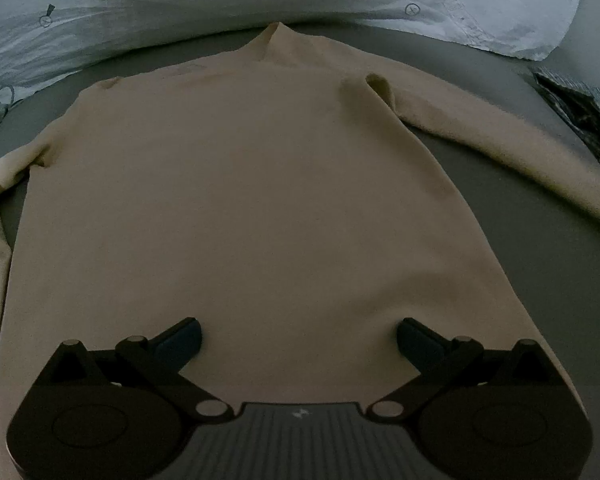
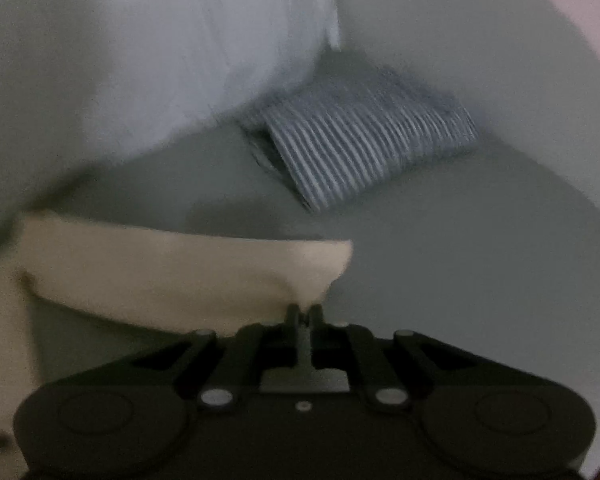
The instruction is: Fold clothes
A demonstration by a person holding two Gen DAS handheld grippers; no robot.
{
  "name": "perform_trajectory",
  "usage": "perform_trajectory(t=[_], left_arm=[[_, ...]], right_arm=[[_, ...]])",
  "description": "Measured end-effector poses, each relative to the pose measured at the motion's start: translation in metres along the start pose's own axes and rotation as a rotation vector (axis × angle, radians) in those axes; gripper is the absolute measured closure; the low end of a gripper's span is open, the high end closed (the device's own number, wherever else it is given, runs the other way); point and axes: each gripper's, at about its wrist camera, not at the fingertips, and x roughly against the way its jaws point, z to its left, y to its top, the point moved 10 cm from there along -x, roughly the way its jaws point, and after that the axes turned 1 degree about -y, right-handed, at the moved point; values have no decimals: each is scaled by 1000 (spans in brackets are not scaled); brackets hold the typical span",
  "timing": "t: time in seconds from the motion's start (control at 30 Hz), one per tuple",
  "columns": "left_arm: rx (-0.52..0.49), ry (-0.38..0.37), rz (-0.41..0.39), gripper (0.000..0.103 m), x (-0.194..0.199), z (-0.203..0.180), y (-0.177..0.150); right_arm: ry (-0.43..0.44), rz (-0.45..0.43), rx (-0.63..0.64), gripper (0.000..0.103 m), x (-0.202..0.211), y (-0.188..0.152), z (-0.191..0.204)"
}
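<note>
Right gripper (image 2: 305, 311): jaws together, clamped on the cuff end of one sleeve (image 2: 172, 272) of the cream sweater (image 1: 236, 208); the sleeve runs off to its left over the grey sheet (image 2: 460, 264). Left gripper (image 1: 299, 334): jaws wide apart, nothing between the pads, poised over the sweater's hem. Sweater lies flat ahead of it, collar farthest away, sleeves spread to both sides. Count: one sweater, two sleeves, one folded striped cloth (image 2: 364, 144) beyond the right gripper, one carrot-print quilt (image 1: 148, 12) past the collar.
</note>
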Motion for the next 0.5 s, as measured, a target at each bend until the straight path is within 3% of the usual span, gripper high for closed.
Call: perform_trajectory(t=[0.07, 0.13, 0.3, 0.5], left_arm=[[1, 1, -3, 0, -1, -1, 1], [-1, -1, -4, 0, -1, -1, 1], [-6, -4, -8, 0, -1, 1, 0], [27, 20, 22, 0, 7, 9, -7]], right_arm=[[-91, 42, 33, 97, -13, -13, -5], [-104, 52, 38, 94, -13, -20, -5], [-12, 43, 39, 69, 3, -27, 13], [184, 65, 181, 56, 23, -47, 81]])
